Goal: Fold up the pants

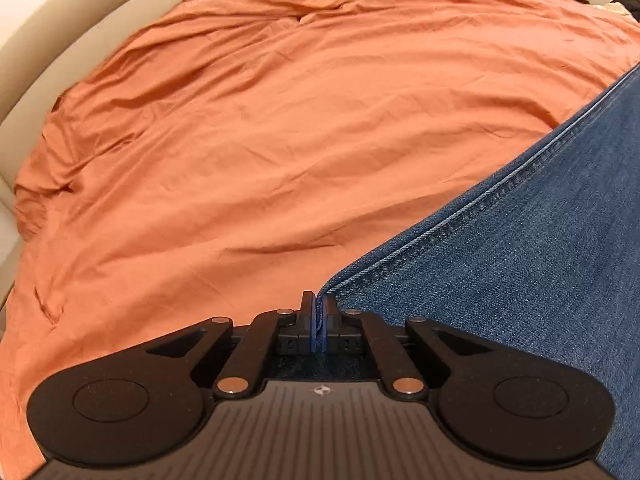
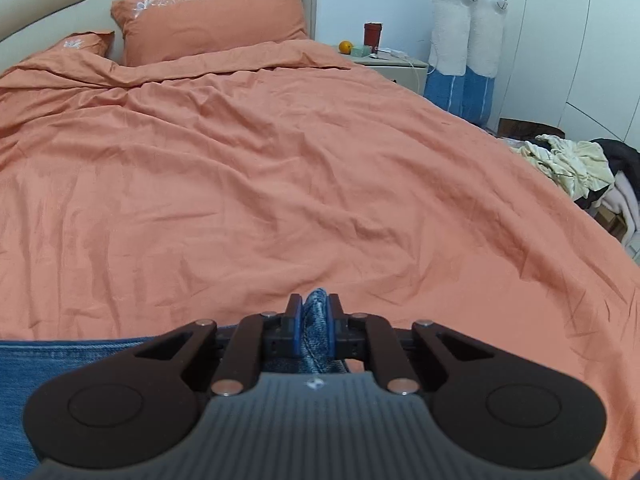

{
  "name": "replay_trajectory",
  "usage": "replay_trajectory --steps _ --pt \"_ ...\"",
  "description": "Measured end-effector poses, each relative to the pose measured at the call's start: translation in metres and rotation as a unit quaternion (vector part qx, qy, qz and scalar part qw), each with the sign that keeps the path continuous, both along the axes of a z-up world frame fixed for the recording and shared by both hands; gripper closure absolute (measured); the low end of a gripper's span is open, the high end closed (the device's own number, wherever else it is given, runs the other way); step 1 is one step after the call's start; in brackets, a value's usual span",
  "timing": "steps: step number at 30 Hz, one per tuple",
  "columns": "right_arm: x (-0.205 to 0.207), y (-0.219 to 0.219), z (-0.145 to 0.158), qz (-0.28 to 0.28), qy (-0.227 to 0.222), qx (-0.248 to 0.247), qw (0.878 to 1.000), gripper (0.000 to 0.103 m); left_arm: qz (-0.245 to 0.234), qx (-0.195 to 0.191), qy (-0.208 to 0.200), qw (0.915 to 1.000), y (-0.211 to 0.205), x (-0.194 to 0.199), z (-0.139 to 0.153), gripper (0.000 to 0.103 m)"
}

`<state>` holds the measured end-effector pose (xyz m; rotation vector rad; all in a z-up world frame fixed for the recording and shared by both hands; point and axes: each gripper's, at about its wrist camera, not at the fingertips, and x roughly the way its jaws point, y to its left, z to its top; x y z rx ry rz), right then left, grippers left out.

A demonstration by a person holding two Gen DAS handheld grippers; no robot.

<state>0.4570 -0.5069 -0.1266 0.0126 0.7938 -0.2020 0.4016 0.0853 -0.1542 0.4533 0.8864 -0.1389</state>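
Observation:
The pants are blue denim jeans (image 1: 532,240). In the left wrist view they stretch from my left gripper (image 1: 319,320) up to the right, a stitched seam along their edge. My left gripper is shut on the edge of the denim. In the right wrist view my right gripper (image 2: 316,320) is shut on a bunched fold of the jeans, and more denim (image 2: 48,364) lies flat at the lower left. Both grippers are over the orange bed cover (image 2: 240,184).
The bed has orange pillows (image 2: 208,16) at the headboard. A nightstand (image 2: 394,65) with an orange and a cup stands beside it. Two plush alpacas (image 2: 466,32) lean on the wall. A pile of clothes (image 2: 576,164) lies right of the bed.

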Motion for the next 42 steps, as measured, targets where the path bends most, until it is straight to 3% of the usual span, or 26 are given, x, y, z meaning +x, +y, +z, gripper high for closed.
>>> replay_trajectory --steps 3,6,7,8,10,13,18,21,24,30,32,34,36,38,39,40,42 --pt "0.01 0.0 -0.016 -0.016 0.025 0.006 1.0 0.097 0.008 0.0 0.016 0.9998 -0.001 0.006 -0.008 0.099" --pt "0.011 -0.003 -0.027 -0.034 0.038 0.02 0.998 0.091 0.036 -0.012 -0.004 0.9993 0.004 0.001 -0.002 0.073" --pt "0.008 -0.004 -0.026 -0.043 0.034 0.021 0.998 0.083 0.044 -0.012 -0.015 0.9988 0.004 -0.003 0.003 0.058" --pt "0.004 -0.006 -0.023 -0.045 0.028 0.031 0.998 0.081 0.047 -0.015 -0.023 0.9985 0.004 -0.006 0.008 0.054" --pt "-0.008 -0.012 -0.014 -0.039 0.02 0.058 0.997 0.078 0.045 -0.024 -0.031 0.9982 0.003 -0.012 0.019 0.053" --pt "-0.04 -0.026 0.001 -0.046 0.001 0.107 0.993 0.066 0.057 -0.054 -0.025 0.9965 -0.001 -0.02 0.034 0.053" --pt "-0.118 -0.053 0.013 -0.085 -0.03 0.218 0.972 0.055 0.083 -0.133 -0.018 0.9875 -0.019 -0.03 0.049 0.053" --pt "-0.164 -0.065 0.007 -0.125 -0.052 0.278 0.951 0.052 0.084 -0.151 -0.021 0.9848 -0.038 -0.032 0.052 0.053" --pt "-0.198 -0.078 -0.013 -0.168 -0.063 0.355 0.917 0.048 0.077 -0.186 0.003 0.9796 -0.058 -0.034 0.052 0.053" --pt "-0.203 -0.097 -0.067 -0.214 -0.058 0.462 0.859 0.048 0.078 -0.205 0.021 0.9753 -0.099 -0.033 0.048 0.059" --pt "-0.197 -0.103 -0.078 -0.215 -0.062 0.492 0.841 0.053 0.069 -0.206 0.024 0.9759 -0.115 -0.033 0.046 0.06" --pt "-0.189 -0.107 -0.086 -0.221 -0.06 0.505 0.832 0.064 0.06 -0.201 0.032 0.9773 -0.131 -0.031 0.042 0.064" --pt "-0.183 -0.112 -0.091 -0.219 -0.059 0.512 0.829 0.075 0.048 -0.201 0.042 0.9775 -0.147 -0.028 0.036 0.066" --pt "-0.181 -0.119 -0.089 -0.208 -0.063 0.515 0.829 0.094 0.032 -0.196 0.051 0.9788 -0.164 -0.024 0.03 0.069" --pt "-0.182 -0.121 -0.085 -0.197 -0.07 0.512 0.833 0.094 0.022 -0.192 0.053 0.9797 -0.173 -0.022 0.027 0.071" --pt "-0.184 -0.122 -0.079 -0.18 -0.079 0.504 0.841 0.095 0.014 -0.189 0.052 0.9805 -0.182 -0.02 0.023 0.072" --pt "-0.185 -0.117 -0.07 -0.156 -0.08 0.465 0.868 0.095 0.001 -0.185 0.054 0.9813 -0.199 -0.014 0.014 0.073"
